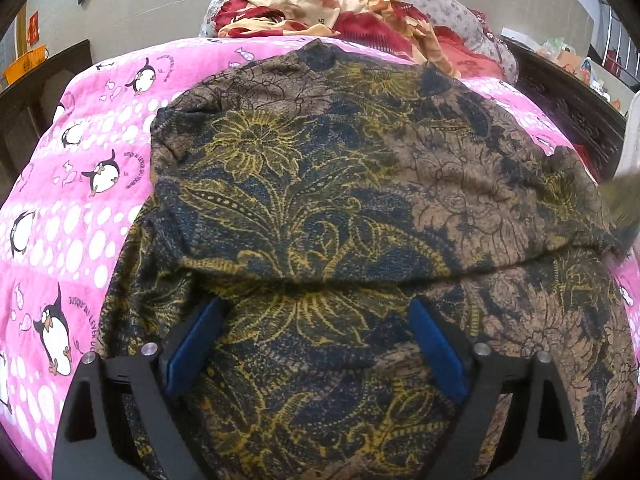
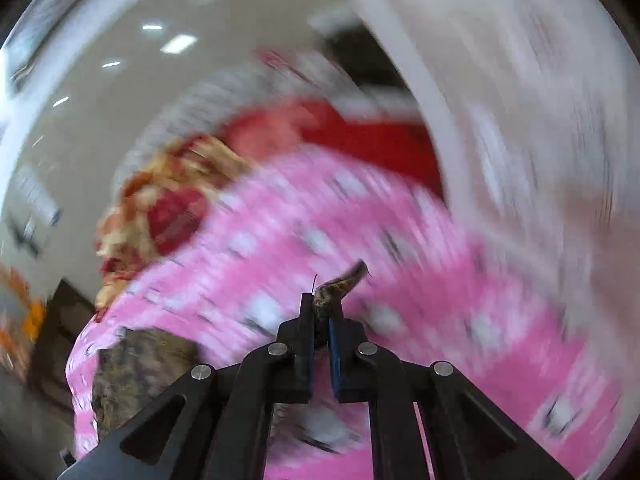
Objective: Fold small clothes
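Both tongs are at the brown, dark-blue and yellow floral knit garment (image 1: 340,200), which lies spread on the pink penguin-print quilt (image 1: 80,200). Left gripper (image 1: 316,344) hovers over its near part, blue pads spread wide. Right gripper (image 2: 320,320) is pressed together, pinching a corner of that garment (image 2: 340,284); its view is blurred.

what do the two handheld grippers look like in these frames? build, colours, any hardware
Both look the same build. The left gripper and right gripper have matte black angular linkage arms with triangular cutouts, round silver pivot pins at the joints, and flat blue pads on the inner face of each black finger. No cables, labels or markings show. No sleeve or hand is in either view.
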`<state>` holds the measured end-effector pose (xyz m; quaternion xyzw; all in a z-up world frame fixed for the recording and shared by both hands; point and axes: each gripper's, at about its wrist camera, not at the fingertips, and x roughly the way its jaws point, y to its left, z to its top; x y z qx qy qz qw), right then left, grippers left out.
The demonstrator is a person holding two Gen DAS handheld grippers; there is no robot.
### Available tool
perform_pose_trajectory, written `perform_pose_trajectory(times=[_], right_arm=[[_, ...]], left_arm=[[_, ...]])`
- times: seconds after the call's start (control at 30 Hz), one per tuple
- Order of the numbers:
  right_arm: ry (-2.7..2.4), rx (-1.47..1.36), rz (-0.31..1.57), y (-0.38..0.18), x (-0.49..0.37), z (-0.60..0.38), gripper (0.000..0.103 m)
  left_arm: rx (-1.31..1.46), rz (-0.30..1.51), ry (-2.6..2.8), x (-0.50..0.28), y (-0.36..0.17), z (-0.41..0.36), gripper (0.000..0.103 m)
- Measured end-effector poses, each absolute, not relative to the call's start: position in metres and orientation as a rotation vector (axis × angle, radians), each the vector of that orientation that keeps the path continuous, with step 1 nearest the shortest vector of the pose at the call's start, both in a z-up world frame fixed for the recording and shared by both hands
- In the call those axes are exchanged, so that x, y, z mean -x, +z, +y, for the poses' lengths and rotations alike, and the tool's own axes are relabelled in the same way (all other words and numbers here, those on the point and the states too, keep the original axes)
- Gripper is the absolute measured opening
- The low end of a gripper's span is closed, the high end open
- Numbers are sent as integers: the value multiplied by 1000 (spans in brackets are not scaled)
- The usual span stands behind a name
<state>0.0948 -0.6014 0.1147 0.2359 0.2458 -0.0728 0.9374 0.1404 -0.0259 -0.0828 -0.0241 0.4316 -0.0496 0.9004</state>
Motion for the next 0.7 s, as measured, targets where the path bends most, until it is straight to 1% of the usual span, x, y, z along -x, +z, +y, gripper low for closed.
perform_pose_trajectory(times=[0.07, 0.13, 0.2, 0.27, 0.33, 0.4, 0.53, 0.7], right_arm=[[-118, -411, 384, 177, -88, -578, 7], [-38, -389, 340, 213, -90, -555, 7], [35, -341, 366, 228, -102, -520, 7], [130, -325, 396, 224, -112, -484, 7], [222, -281, 444, 209, -125, -436, 7], [330, -265, 514, 179, -141, -379, 7], [487, -299, 617, 117, -163, -297, 7], [491, -231, 825, 11, -186, -216, 8]], left_arm=[[52, 893, -104, -140, -83, -25, 93], [56, 892, -106, -141, -83, -25, 93], [62, 891, -109, -140, -82, -23, 93], [68, 889, -112, -139, -82, -22, 93], [73, 888, -114, -139, -82, -21, 93], [81, 886, -118, -138, -81, -19, 93], [98, 881, -126, -138, -81, -17, 93], [140, 866, -132, -134, -78, -9, 93]])
